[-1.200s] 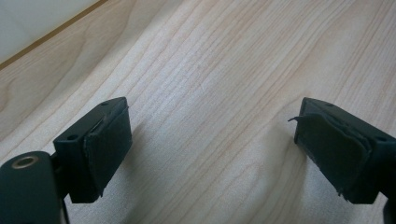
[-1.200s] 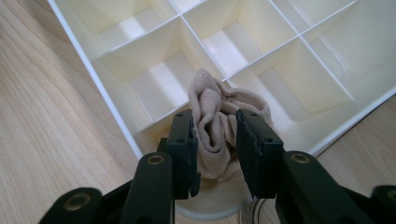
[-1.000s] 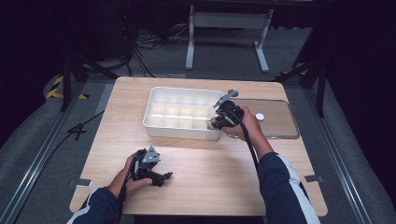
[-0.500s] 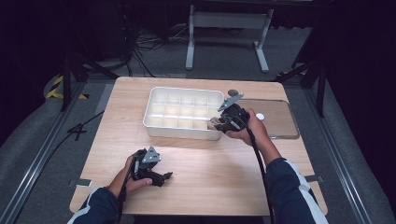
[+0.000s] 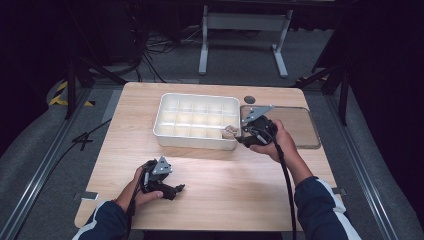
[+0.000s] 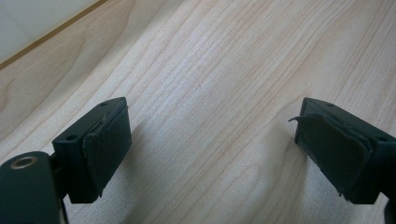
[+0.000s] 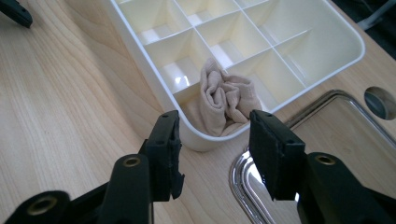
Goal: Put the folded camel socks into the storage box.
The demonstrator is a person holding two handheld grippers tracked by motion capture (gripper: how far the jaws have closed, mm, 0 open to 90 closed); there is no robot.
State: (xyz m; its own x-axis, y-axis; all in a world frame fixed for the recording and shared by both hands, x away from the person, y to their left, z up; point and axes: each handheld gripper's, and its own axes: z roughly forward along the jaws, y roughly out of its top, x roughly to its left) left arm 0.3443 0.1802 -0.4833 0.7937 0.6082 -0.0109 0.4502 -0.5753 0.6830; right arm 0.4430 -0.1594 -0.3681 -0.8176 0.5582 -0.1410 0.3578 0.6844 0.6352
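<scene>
While the right hand-held gripper hangs just off the near corner of the white divided tray, its jaws have just been opening and now stand apart with nothing between them, the pads clear of the rolled beige cloth that sits just ahead of them in the tray's corner compartment. Beside that gripper, on its far side from the tray, a shiny metal-rimmed tray lies on the wooden counter. The left hand-held gripper rests low over bare counter well apart from the tray, its jaws wide and empty.
</scene>
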